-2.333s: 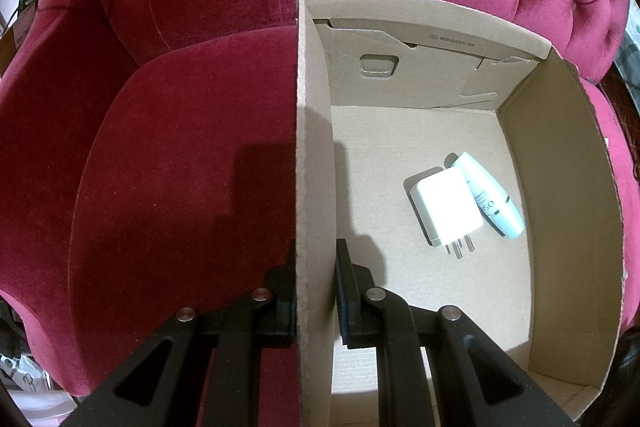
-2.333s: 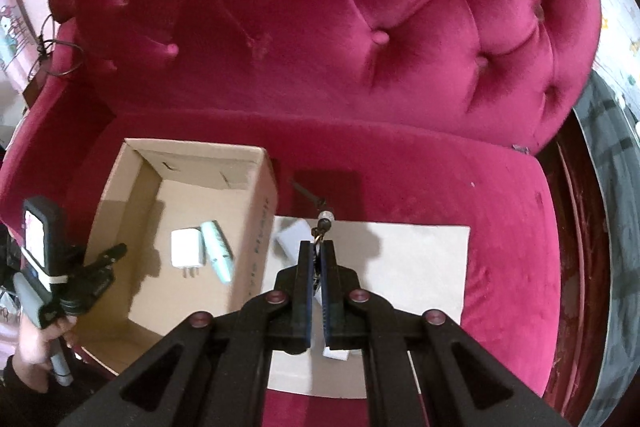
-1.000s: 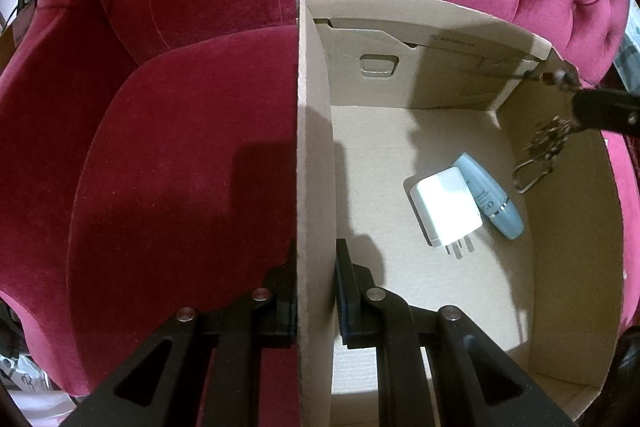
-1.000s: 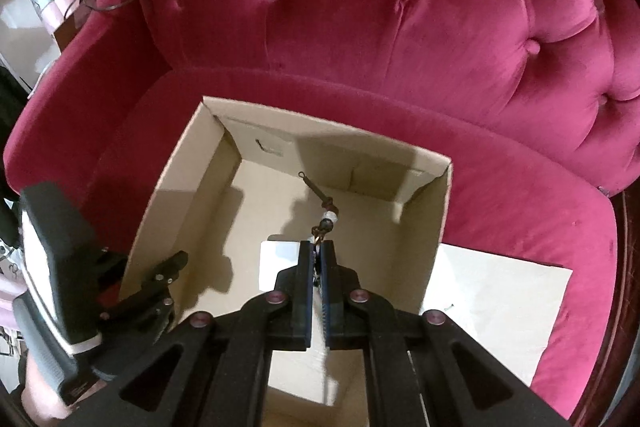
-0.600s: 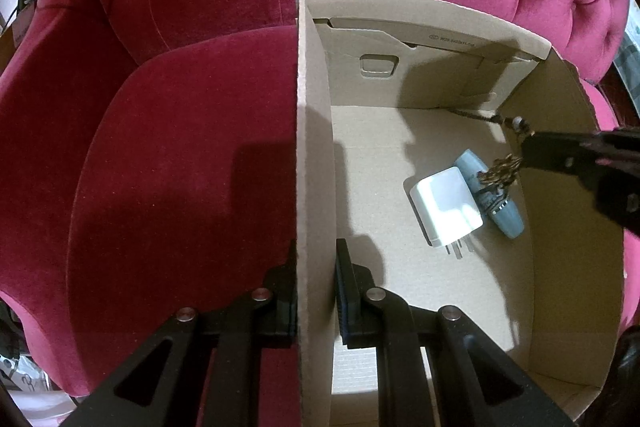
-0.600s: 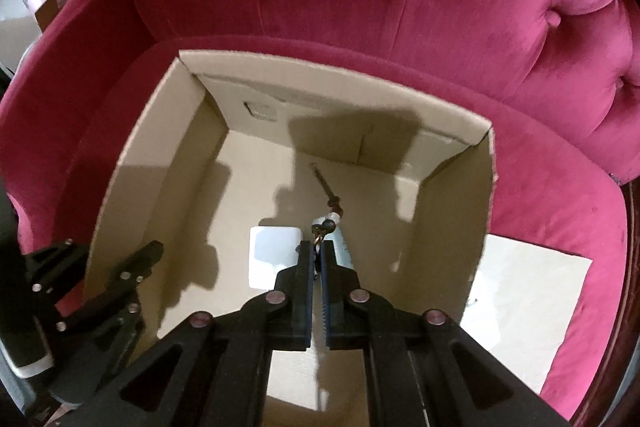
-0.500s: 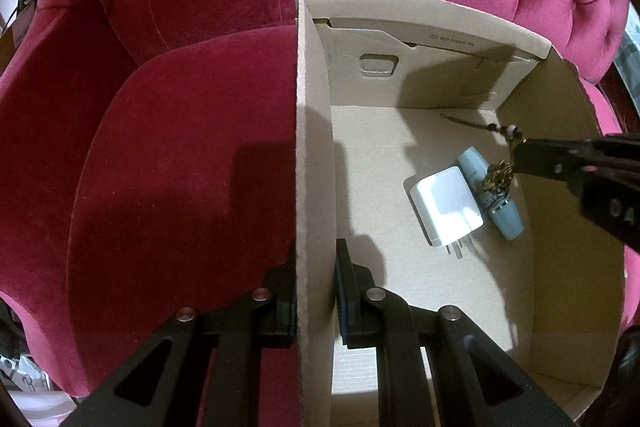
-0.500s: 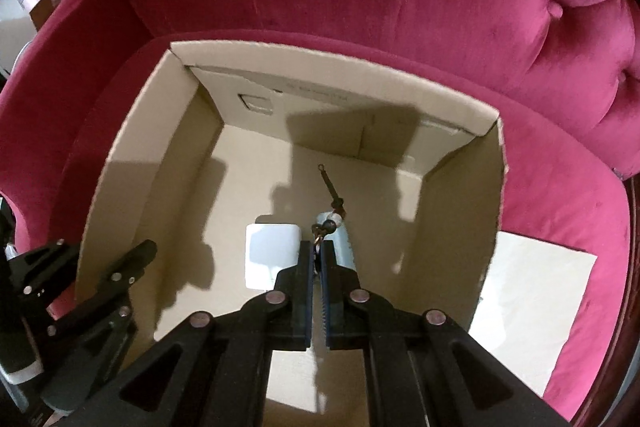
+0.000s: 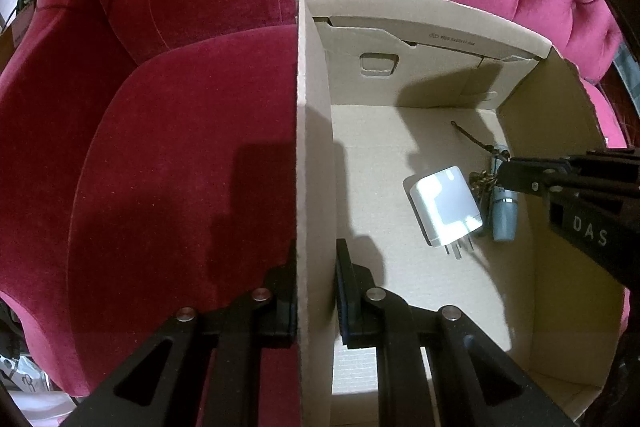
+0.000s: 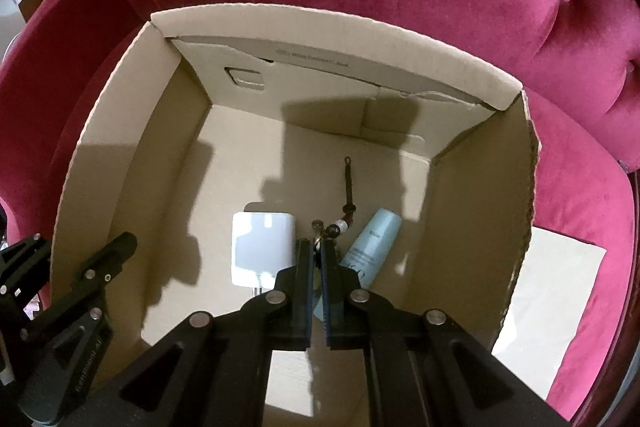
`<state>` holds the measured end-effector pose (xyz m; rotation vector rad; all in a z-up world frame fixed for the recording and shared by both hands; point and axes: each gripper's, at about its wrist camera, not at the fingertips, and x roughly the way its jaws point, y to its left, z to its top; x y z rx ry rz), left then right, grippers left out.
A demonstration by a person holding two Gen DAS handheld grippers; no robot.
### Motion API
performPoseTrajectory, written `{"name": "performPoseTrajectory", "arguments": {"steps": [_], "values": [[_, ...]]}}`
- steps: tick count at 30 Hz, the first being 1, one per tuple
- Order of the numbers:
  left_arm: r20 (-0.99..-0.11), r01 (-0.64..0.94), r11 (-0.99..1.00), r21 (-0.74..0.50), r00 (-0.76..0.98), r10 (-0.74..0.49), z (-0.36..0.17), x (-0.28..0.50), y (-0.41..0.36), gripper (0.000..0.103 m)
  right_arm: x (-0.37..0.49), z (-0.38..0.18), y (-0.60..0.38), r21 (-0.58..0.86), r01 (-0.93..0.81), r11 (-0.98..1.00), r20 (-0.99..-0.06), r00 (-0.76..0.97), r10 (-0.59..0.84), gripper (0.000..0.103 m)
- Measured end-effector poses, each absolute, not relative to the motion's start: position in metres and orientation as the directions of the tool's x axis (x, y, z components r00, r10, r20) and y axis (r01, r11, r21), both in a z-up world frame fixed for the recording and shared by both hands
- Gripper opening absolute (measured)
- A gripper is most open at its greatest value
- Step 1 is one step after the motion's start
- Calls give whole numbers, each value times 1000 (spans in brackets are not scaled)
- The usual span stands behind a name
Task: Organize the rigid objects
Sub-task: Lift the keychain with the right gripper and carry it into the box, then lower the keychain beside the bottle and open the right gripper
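The right gripper [image 10: 317, 259] is down inside the cardboard box [image 10: 472, 211], its jaws nearly closed on the metal end of a keychain [image 10: 347, 187], whose dark strap trails away toward the far wall and already looks to lie on the box floor. The left gripper [image 9: 316, 291] has its jaws closed on the box's left wall, one finger outside and one inside, pinning the box in place on the red sofa [image 9: 180, 147].

Two things are already in the box: a white charger [image 10: 262, 253] lying flat with its prongs toward the near side, and just to its right a pale blue tube [image 10: 372, 247] lying tilted. The keychain's clasp hangs between them, very close to both; whether it touches either I cannot tell.

Likely risks from here:
- The clasp could snag on the right fingertips when the jaws open, because its rings and small beads sit right in the narrow gap. Lifting away would then drag the keychain back up.
- The tube could get nudged and roll toward the right wall if the gripper sinks lower or swings right, since it is round.
- The box could tilt or slide if the left grip loosens, as the seat cushion beneath it is soft.
- A sheet of paper [image 10: 552, 311] lies outside on the right, well clear of all this
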<state>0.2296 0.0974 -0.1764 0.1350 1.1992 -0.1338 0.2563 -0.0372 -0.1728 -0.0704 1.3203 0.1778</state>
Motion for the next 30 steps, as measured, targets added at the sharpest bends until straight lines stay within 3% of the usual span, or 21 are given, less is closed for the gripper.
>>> {"name": "performPoseTrajectory", "arguments": {"steps": [6,8,10,19,26,30], "values": [[-934,175,984,29,355,-35,-176,230,98,15,258,-169,-36,49,-176,983,-965,246,92,3],[-934,177,984,31,356,-34,-176,230,98,15,257,-165,-36,41,-174,984,-964,253,85,18],[-934,176,984,32,355,-33,-177,230,98,15,256,-161,-37,40,-174,984,-960,265,86,25],[-934,177,984,32,355,-33,-177,231,98,15,250,-141,-44,58,-157,986,-946,308,105,26],[-934,179,983,36,356,-30,-177,230,98,15,239,-121,-58,53,-136,989,-934,344,97,41],[-934,177,984,35,355,-31,-177,230,98,15,234,-113,-72,40,-109,993,-929,361,77,42]]}}
